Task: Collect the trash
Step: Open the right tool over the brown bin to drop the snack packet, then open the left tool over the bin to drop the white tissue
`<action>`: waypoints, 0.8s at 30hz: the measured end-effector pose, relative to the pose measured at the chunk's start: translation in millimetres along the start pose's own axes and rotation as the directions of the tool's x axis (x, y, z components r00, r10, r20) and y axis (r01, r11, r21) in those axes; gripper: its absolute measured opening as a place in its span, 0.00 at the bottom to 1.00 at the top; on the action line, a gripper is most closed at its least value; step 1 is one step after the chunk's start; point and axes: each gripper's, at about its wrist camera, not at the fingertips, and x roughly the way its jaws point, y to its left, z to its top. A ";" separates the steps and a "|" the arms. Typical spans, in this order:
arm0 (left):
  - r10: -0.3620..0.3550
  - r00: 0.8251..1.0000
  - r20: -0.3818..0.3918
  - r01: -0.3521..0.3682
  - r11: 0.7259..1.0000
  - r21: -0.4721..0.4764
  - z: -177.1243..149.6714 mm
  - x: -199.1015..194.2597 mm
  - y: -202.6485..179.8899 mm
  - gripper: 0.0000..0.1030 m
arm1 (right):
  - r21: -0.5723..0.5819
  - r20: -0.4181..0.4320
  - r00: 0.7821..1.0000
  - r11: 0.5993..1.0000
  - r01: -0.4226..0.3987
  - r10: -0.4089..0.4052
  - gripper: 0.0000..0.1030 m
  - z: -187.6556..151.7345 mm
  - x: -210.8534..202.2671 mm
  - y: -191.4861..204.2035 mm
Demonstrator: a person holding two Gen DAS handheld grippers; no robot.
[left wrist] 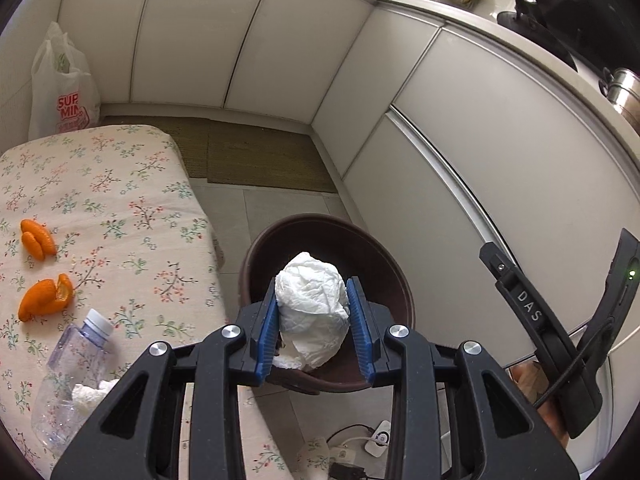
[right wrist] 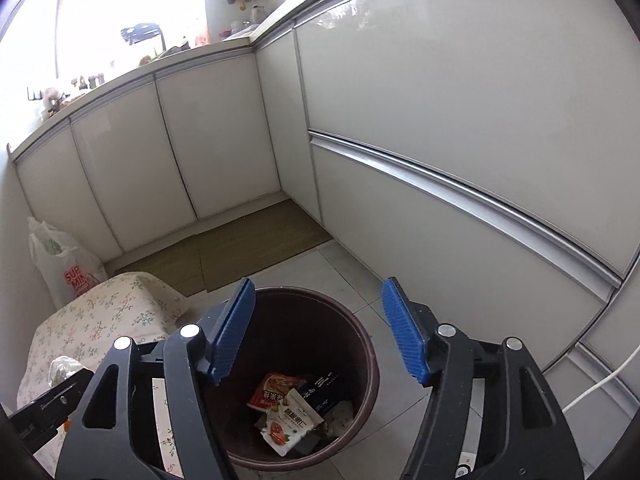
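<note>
My left claw (left wrist: 313, 322) clamped on a crumpled tissue wad (left wrist: 312, 312) above the brown bin (left wrist: 384, 264), my right claw (right wrist: 316, 332) spread wide and empty over wrappers (right wrist: 292, 412) inside it

So the counter (left wrist: 132, 184) has a cream floral cloth draped over it, and on top there are two bits of orange peel (left wrist: 38, 238) (left wrist: 46, 298) near the left edge, one just behind the other. Closer in there's a crushed clear plastic bottle (left wrist: 70, 380) with a pale cap lying on its side, and a small white tissue wad (left wrist: 86, 394) right up against it. Down on the tiled floor (left wrist: 272, 208) you've got a dark brown trash bin (right wrist: 360, 344) just beside the counter, a couple of brownish mats (left wrist: 256, 152) along the cabinets, a white shopping bag (left wrist: 60, 88) in the corner and a power strip (left wrist: 376, 438).
</note>
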 end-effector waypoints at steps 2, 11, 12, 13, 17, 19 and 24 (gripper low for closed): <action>0.003 1.000 -0.006 -0.003 1.000 0.020 0.5 5.4 -8.0 0.32 | 0.031 0.005 1.000 0.999 0.025 -0.025 0.76 0.1 -1.2 -11.7; 0.003 0.999 -0.047 0.001 0.996 0.085 4.5 34.1 -41.4 0.34 | 0.179 -0.007 0.995 0.979 0.097 -0.098 0.93 2.4 -0.8 -54.3; 0.006 0.999 -0.052 -0.001 0.996 0.092 4.4 37.6 -44.5 0.34 | 0.188 -0.012 0.995 0.977 0.104 -0.103 0.93 2.3 0.1 -57.1; 0.010 0.998 -0.057 -0.004 0.995 0.099 4.1 42.0 -47.6 0.34 | 0.197 -0.018 0.994 0.974 0.111 -0.110 0.93 2.2 0.9 -60.7; 0.025 0.997 -0.074 -0.016 0.993 0.117 4.0 56.5 -55.5 0.34 | 0.233 -0.027 0.993 0.966 0.117 -0.113 0.93 3.0 2.1 -70.7; 0.033 0.996 -0.079 -0.023 0.992 0.125 4.8 62.4 -58.4 0.34 | 0.253 -0.025 0.993 0.960 0.119 -0.116 0.93 3.2 0.9 -75.5; 0.061 0.992 -0.111 -0.046 0.990 0.133 5.1 78.7 -63.6 0.48 | 0.282 -0.040 0.992 0.952 0.122 -0.116 0.93 4.0 4.6 -82.0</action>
